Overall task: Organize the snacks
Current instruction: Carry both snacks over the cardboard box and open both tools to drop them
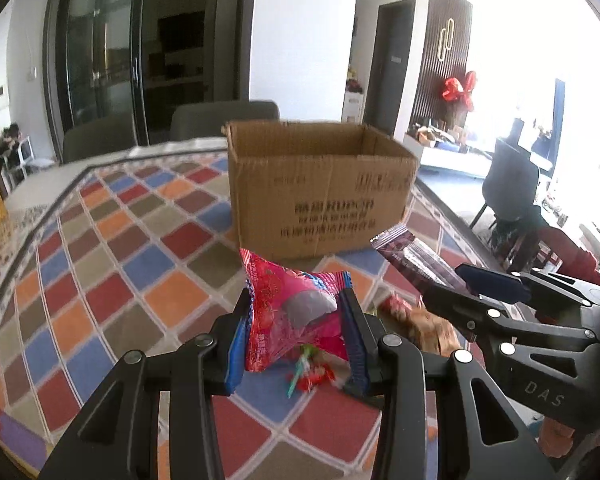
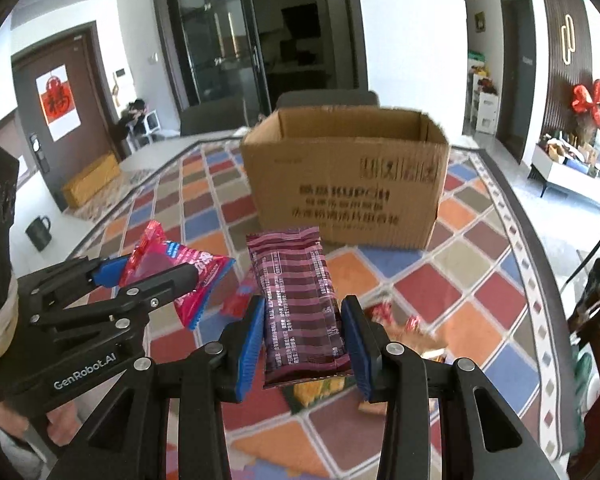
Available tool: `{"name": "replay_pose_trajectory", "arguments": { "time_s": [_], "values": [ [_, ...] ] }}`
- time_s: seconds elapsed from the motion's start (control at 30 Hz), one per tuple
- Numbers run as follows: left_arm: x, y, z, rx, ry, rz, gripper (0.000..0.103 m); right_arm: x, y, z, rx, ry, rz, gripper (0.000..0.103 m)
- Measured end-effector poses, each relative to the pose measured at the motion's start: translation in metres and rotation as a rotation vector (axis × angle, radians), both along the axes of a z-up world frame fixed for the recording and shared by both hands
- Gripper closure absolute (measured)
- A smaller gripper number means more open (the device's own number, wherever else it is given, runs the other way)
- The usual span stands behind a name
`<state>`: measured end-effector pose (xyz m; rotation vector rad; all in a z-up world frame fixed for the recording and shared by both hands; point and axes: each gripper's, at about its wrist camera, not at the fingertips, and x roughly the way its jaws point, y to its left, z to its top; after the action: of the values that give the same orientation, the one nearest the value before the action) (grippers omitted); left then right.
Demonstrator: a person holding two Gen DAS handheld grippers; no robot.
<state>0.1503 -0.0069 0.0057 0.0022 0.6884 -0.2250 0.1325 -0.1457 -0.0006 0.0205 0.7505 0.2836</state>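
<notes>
My left gripper [image 1: 296,316] is shut on a pink-red snack packet [image 1: 288,308], held above the table. That packet [image 2: 180,268] and the left gripper [image 2: 148,274] also show at the left of the right wrist view. My right gripper [image 2: 303,320] is shut on a maroon striped snack bar wrapper [image 2: 296,304], which stands upright between the blue pads. The wrapper [image 1: 412,258] and right gripper [image 1: 472,284] appear at the right of the left wrist view. An open brown cardboard box [image 1: 320,184] stands on the table ahead of both grippers [image 2: 348,180].
Loose snacks [image 1: 416,320] lie on the chequered tablecloth [image 1: 112,264] under the grippers [image 2: 396,320]. A dark mug [image 2: 39,232] sits at the table's left edge. Chairs [image 1: 224,118] stand behind the table. A black chair [image 1: 512,184] is off to the right.
</notes>
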Motion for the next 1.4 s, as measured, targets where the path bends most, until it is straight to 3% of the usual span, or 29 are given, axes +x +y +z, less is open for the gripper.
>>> {"name": "replay_pose_trajectory", "arguments": {
  "time_s": [0.43, 0.7, 1.0, 1.4],
  "values": [
    [0.066, -0.012, 0.047, 0.018, -0.112, -0.013, 0.062, 0.062, -0.014, 0.045, -0.006, -0.136, -0.074, 0.063],
    [0.122, -0.012, 0.065, 0.003, -0.094, -0.01, 0.062, 0.11, -0.022, 0.079, -0.023, -0.183, -0.122, 0.063],
    [0.186, -0.016, 0.064, 0.013, -0.014, -0.006, 0.062, 0.157, -0.016, 0.093, -0.083, -0.163, -0.13, 0.063],
    [0.225, -0.025, 0.051, 0.049, 0.057, -0.004, 0.06, 0.206, -0.026, 0.063, -0.074, -0.022, -0.14, 0.063]
  ]
}}
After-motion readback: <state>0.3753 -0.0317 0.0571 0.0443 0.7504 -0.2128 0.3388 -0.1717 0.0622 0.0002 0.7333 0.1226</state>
